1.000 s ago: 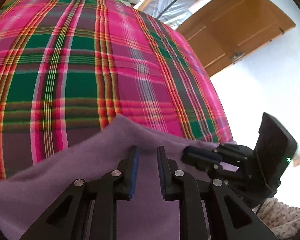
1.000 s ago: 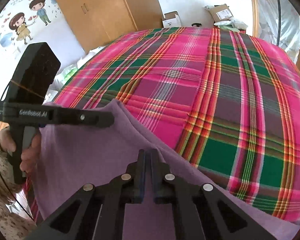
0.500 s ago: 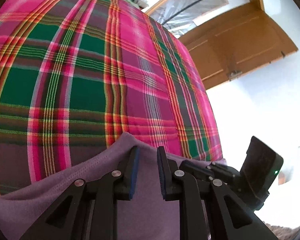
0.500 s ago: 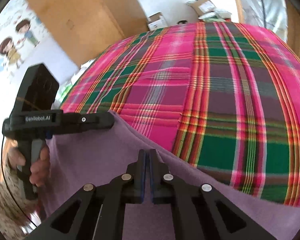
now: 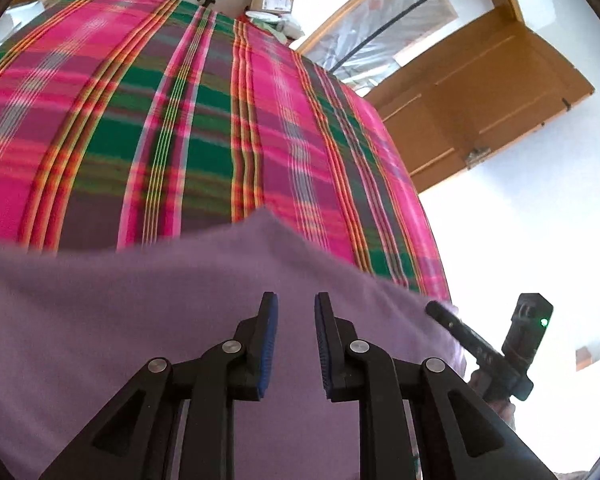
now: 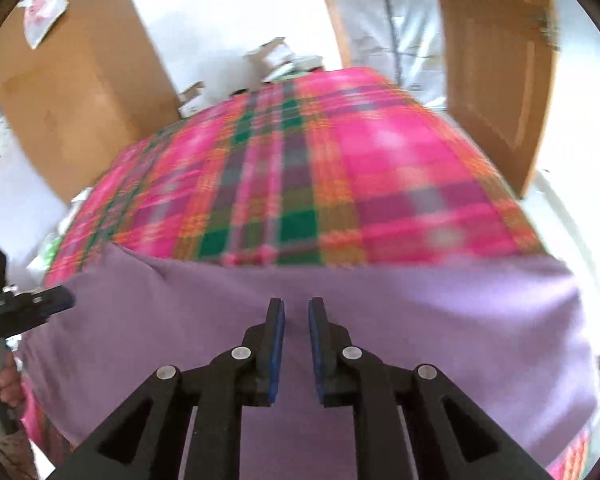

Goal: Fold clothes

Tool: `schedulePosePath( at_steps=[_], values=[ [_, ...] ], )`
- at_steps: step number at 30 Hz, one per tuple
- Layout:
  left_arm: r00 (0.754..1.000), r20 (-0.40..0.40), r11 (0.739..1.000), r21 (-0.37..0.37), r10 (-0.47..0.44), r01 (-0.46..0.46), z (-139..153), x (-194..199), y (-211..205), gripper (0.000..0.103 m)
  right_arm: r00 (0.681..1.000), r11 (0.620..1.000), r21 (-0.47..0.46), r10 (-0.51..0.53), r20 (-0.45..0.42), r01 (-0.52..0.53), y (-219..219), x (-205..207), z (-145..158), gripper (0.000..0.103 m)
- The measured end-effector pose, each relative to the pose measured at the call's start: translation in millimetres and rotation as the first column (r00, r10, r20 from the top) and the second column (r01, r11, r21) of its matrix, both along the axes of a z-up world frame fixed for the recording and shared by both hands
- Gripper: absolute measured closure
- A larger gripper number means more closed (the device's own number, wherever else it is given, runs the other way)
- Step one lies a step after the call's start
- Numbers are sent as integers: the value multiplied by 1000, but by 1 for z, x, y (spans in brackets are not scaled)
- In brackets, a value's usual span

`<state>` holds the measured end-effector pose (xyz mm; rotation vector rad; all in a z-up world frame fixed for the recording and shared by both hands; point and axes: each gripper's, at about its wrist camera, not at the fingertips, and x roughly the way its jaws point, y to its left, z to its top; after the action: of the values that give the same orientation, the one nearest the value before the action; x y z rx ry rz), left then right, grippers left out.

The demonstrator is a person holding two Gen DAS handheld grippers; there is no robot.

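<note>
Fingers (image 6: 276, 344) on right gripper (image 6: 296, 312) just opening, nothing pinched; left gripper (image 5: 296, 308) parted, empty. Purple garment (image 6: 380, 320) flat on plaid bed (image 5: 220, 140): soft, light, limp — grab hem corners.

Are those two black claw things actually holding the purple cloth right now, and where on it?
Neither. The right gripper has just opened its jaws, releasing the purple cloth; the left gripper stands open above it.

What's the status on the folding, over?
Right gripper jaws just opened, gap clear, nothing pinched. Left gripper jaws parted, empty. Purple garment lying on the plaid bedspread. Nothing in the way.
</note>
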<state>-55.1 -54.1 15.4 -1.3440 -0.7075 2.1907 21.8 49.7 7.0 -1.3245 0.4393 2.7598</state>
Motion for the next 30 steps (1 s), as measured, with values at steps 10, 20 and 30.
schedulePosePath(
  at_steps=[10, 20, 30],
  values=[
    [1000, 4, 999, -36, -29, 29, -15, 72, -7, 83, 1000, 996, 87, -2, -22, 4, -4, 55, -2, 79],
    [999, -52, 1000, 1, 17, -17, -27, 120, -24, 83, 987, 977, 164, 147, -62, -136, -65, 83, -1, 73],
    [996, -87, 999, -5, 33, -33, -28, 142, -43, 83, 962, 953, 189, 258, -90, -238, -108, 111, -4, 73]
  ],
)
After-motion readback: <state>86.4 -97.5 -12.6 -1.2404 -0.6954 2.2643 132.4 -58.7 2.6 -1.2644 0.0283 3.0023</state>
